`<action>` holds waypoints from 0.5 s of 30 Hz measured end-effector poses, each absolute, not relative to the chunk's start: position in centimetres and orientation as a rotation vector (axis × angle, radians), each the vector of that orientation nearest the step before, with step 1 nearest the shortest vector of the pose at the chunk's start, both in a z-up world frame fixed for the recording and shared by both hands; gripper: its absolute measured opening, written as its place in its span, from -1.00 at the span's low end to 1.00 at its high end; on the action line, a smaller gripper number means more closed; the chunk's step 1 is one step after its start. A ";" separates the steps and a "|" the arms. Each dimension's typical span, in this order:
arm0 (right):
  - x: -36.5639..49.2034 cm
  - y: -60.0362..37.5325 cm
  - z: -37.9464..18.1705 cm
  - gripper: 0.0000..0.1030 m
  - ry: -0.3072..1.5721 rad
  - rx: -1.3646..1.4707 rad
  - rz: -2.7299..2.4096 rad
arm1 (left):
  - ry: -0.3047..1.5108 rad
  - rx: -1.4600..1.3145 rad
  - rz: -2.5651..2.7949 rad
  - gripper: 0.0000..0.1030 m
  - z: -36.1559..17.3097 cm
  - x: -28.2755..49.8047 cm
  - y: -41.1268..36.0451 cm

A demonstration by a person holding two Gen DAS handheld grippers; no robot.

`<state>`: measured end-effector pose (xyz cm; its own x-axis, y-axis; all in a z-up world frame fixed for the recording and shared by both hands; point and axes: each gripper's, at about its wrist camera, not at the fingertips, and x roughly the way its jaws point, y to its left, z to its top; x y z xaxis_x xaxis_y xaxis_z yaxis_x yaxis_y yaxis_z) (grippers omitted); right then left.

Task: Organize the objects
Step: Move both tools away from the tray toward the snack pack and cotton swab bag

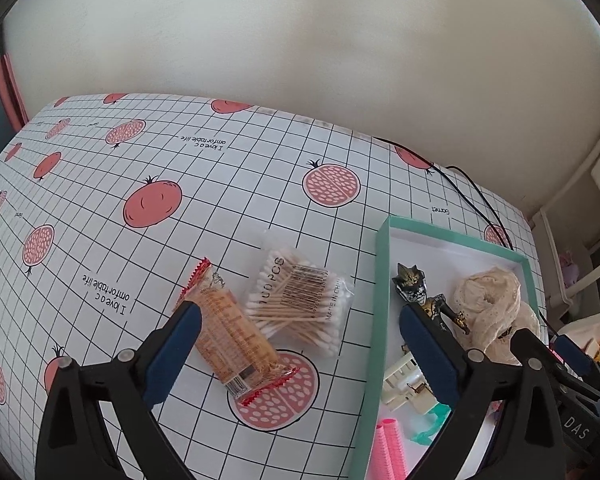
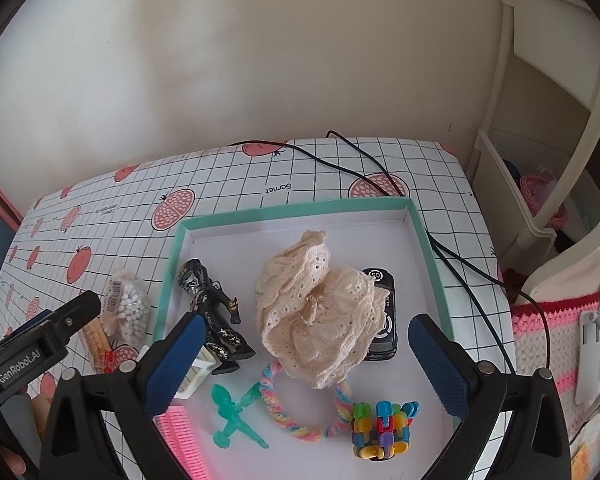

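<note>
Fingers (image 1: 180, 344) of the left gripper (image 1: 298, 354) are spread wide and empty above the bench (image 1: 220, 184), over an orange snack packet (image 1: 236, 340) lying just left of the teal box (image 1: 382, 280). Touching that packet, a cotton swab bag (image 1: 300, 300) reads "100 PCS" and "MADE IN CHINA". The right gripper (image 2: 306, 360) hangs open over the box, empty too. Inside the box lie a cream lace cloth (image 2: 316, 308), a dark figurine (image 2: 212, 312), a rainbow braided ring (image 2: 300, 420) and a multicolour block toy (image 2: 380, 428). The bench's gridded pomegranate cloth reads "I love a comfortable life" and "Garnet". A black cable (image 2: 380, 168) runs behind the box toward a plain cream wall (image 2: 260, 60).
</note>
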<state>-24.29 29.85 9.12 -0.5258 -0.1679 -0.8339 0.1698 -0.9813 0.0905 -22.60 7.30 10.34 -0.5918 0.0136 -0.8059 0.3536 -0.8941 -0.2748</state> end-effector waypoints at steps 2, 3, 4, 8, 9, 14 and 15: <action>-24.3 29.8 9.1 1.00 -0.006 1.415 -2.584 | 0.615 1.308 -2.573 0.93 10.3 -22.6 7.3; -24.3 29.8 9.1 1.00 -0.005 1.416 -2.584 | 0.615 1.308 -2.576 0.93 10.3 -22.6 7.2; -24.3 29.7 9.1 1.00 -0.005 1.415 -2.582 | 0.613 1.309 -2.579 0.93 10.3 -22.6 7.2; -24.2 29.3 9.6 1.00 -0.014 1.405 -2.586 | 0.627 1.306 -2.582 0.93 10.5 -22.5 6.6; -24.1 29.2 9.7 1.00 -0.017 1.400 -2.587 | 0.636 1.303 -2.583 0.93 10.6 -22.4 6.4; -23.9 27.9 10.6 1.00 -0.014 1.363 -2.585 | 0.659 1.293 -2.578 0.93 10.8 -22.1 5.0; -23.8 27.6 10.7 1.00 -0.016 1.358 -2.584 | 0.670 1.290 -2.574 0.93 10.8 -22.0 4.7</action>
<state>-23.82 27.62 10.69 -0.5478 -0.2001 -0.8123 0.1900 -0.9754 0.1121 -22.02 4.68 10.77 -0.6049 0.0352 -0.7955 0.3569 -0.8810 -0.3104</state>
